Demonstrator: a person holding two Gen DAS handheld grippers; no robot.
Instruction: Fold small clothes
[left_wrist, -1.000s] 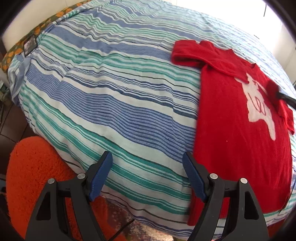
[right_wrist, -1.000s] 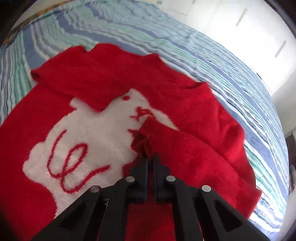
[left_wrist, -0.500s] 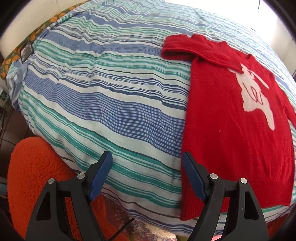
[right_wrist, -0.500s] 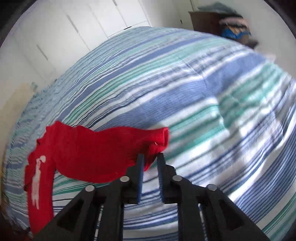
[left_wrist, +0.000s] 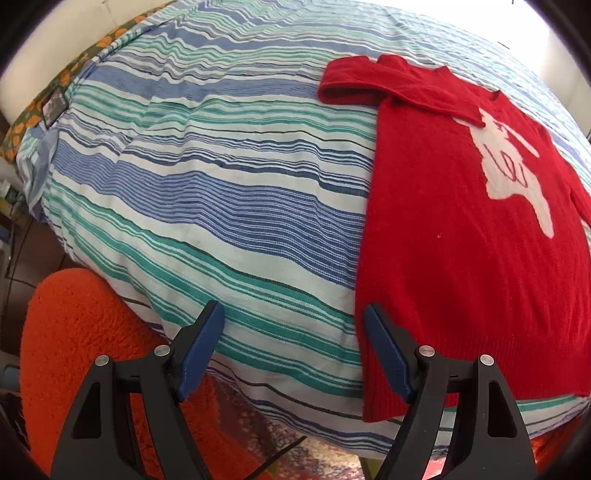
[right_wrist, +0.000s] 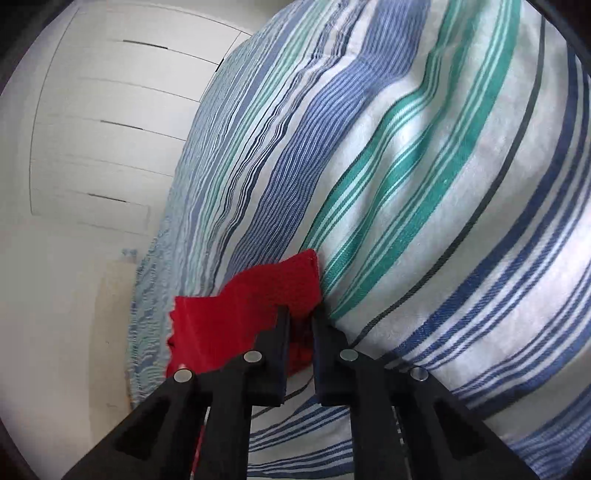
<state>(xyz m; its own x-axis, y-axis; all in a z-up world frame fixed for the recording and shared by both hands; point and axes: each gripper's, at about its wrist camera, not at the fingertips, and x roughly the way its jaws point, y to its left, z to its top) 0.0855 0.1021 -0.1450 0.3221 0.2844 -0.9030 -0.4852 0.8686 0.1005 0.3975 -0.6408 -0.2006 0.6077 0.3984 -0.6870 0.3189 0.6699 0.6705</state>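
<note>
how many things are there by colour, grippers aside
red: 1, the sweater
striped blue, green and white: 1, the bedspread
orange: 1, the fluffy rug
white: 1, the wardrobe
total: 4

You are viewing a striped bedspread (left_wrist: 221, 177) covering the bed, an orange shaggy rug (left_wrist: 81, 332) lying beside it, and white cabinet doors (right_wrist: 103, 122) standing beyond.
</note>
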